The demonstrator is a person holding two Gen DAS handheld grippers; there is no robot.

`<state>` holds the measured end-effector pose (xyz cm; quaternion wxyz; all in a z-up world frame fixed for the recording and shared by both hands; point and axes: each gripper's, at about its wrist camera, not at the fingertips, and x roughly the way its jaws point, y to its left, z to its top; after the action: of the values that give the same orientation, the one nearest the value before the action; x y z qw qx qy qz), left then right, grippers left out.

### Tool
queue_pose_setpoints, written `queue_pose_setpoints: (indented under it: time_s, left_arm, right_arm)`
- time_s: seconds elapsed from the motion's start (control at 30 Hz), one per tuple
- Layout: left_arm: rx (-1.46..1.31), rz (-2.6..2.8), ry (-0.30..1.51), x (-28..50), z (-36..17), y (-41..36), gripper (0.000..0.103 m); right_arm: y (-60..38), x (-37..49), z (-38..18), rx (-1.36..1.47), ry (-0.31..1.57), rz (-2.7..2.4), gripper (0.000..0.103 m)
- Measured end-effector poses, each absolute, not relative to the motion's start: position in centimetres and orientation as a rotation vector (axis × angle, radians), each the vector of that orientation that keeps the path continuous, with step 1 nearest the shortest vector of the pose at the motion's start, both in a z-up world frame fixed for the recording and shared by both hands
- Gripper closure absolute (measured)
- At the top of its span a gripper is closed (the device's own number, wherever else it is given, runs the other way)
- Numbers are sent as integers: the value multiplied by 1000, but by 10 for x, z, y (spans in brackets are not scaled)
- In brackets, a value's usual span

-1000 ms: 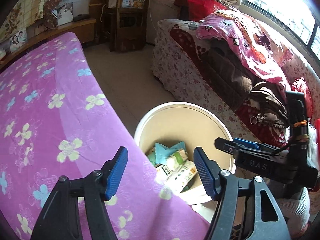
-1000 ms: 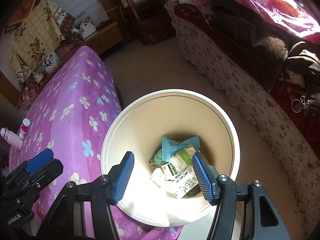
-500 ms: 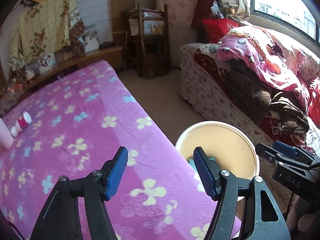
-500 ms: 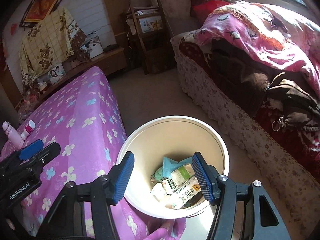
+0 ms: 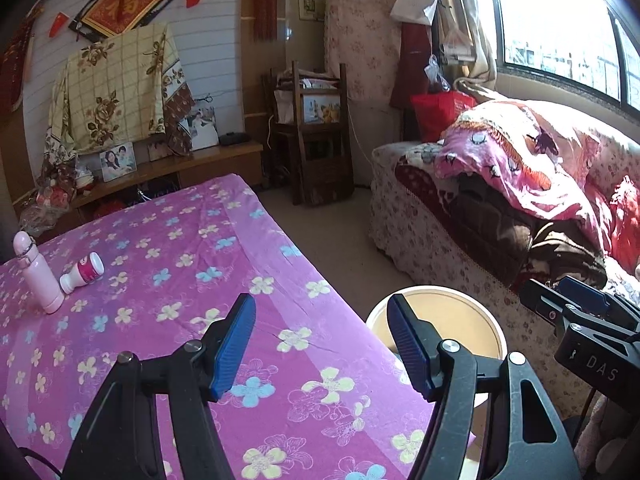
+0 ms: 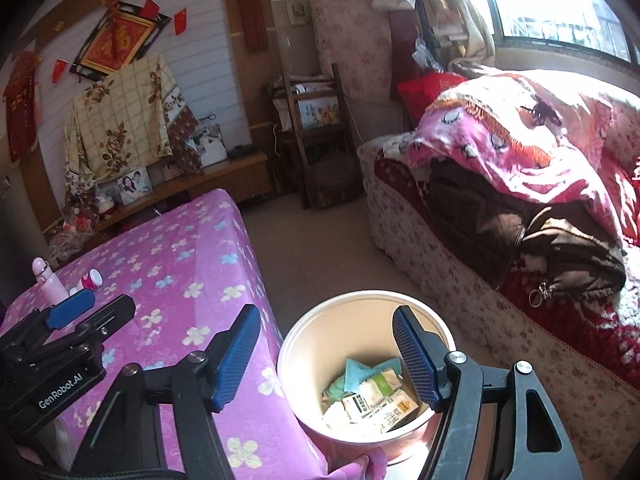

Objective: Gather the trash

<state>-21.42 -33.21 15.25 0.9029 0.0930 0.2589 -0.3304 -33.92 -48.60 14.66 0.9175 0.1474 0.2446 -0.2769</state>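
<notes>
Several pieces of trash (image 6: pixel 370 394) already lie in the cream bin (image 6: pixel 360 308) on the floor, beside the corner of the bench: a teal wrapper, a couple of printed cartons and some crumpled paper, heaped at the bottom toward the near wall; the bin is far from full. From the left wrist view only the bin's rim and upper inner wall (image 5: pixel 448 322) show, its contents hidden by the bench edge. The left gripper (image 5: pixel 320 344) has its fingers apart with nothing between them; the right gripper (image 6: pixel 326 358) is likewise spread and empty, its fingers having just been opening wider, with only the bin seen through the gap. On the purple floral cloth of the bench (image 5: pixel 192 256) two things are left: a pink bottle (image 5: pixel 38 272) standing upright and a small white-and-pink bottle (image 5: pixel 82 272) lying on its side, just beside it, well apart from both grippers. Risks, as I judge them: the small bottle is round and on its side, so a careless nudge could roll it across the cloth or off the edge; reaching for it may knock the upright pink bottle over; grabbing the pink bottle as trash could be a wrong pick, can't tell if it is rubbish. The cloth is wrinkled and could snag a finger. A drop from the bench edge could miss the bin.
</notes>
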Motion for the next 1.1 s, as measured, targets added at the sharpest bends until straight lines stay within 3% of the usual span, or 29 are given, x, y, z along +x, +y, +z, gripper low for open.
queue_pose_setpoints:
  time_s: [0.53, 1.1]
  left_arm:
    - [130, -678, 462, -231, 175, -300, 34]
    - [115, -672, 468, -230, 176, -294, 34]
  right_arm:
    - [-449, -356, 181, 221, 398, -579, 29]
    - [-441, -348, 185, 194, 417, -553, 29]
